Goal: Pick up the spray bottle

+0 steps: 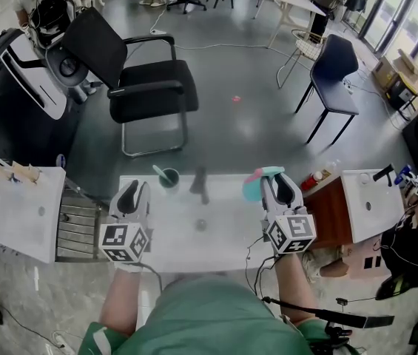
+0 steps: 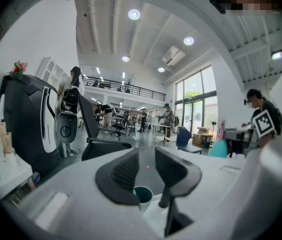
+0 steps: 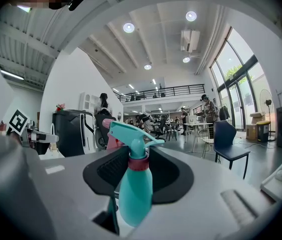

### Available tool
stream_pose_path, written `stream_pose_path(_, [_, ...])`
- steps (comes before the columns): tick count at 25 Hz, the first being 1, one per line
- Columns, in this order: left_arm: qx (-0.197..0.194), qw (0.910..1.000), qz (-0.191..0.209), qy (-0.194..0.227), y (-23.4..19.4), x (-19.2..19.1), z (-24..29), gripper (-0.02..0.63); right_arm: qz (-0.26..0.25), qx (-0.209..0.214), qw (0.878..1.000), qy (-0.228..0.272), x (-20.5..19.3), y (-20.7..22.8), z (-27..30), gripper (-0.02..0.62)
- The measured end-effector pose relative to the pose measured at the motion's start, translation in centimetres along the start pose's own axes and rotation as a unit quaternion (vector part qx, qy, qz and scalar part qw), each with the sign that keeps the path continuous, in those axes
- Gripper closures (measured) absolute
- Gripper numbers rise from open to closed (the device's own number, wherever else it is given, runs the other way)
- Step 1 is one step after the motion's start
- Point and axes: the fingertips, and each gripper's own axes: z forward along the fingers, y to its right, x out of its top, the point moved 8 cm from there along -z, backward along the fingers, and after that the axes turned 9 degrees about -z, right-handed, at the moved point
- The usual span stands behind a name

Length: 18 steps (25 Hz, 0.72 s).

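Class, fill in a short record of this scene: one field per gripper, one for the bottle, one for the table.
Left gripper: jaws apart, nothing between them
Right gripper: jaws closed on the spray bottle
Spray bottle: teal, red collar, upright in the right gripper view
Table: white, a teal cup stands on it

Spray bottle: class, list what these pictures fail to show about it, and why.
1. Part of the spray bottle: head view, covered by the right gripper.
2. Its base: right gripper view, hidden behind that gripper's own body.
3. Fill level: no view shows through the teal plastic.
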Motion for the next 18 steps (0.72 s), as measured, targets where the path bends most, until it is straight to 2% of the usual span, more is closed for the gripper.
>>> stream_pose_path(18, [0.003, 1.0, -0.001, -0.002, 0.2, -0.2, -1.1, 0.508, 0.002, -0.003, 1.0, 0.0, 0.0, -0.2, -1.1, 0.465])
